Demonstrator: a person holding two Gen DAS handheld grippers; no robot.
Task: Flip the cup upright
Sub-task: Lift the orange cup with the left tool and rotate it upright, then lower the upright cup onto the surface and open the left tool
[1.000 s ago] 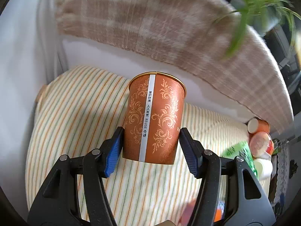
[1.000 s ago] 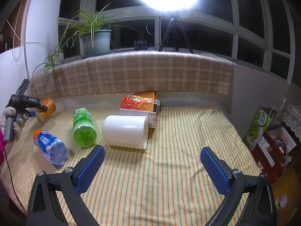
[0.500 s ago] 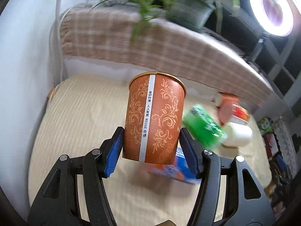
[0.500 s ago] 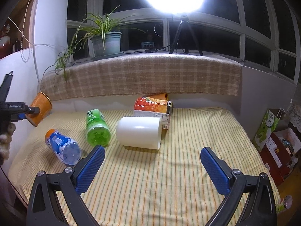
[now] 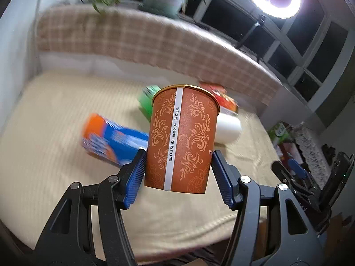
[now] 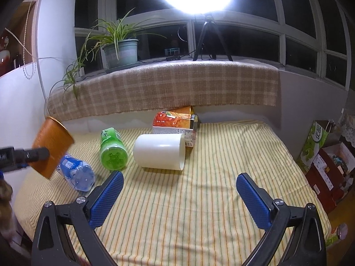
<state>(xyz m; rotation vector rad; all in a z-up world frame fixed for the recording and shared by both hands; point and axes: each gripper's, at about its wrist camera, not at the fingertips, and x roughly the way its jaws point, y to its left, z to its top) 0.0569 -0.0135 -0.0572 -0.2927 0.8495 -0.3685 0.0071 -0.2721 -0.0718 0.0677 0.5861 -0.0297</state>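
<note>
The brown paper cup with gold leaf pattern and gold rim (image 5: 182,139) sits in the centre of the left wrist frame, clamped between the blue pads of the left gripper (image 5: 178,177), which is closed on its lower body. At the left edge of the right wrist frame the cup (image 6: 52,146) hangs above the striped yellow cloth (image 6: 199,199), its long axis tilted, rim toward upper left. The right gripper (image 6: 179,197) is wide open and empty, well apart from it.

On the striped cloth (image 6: 199,199), 2 bottles (image 6: 76,174) lie left of the roll (image 6: 159,154); the carton (image 6: 175,125) lies behind.
</note>
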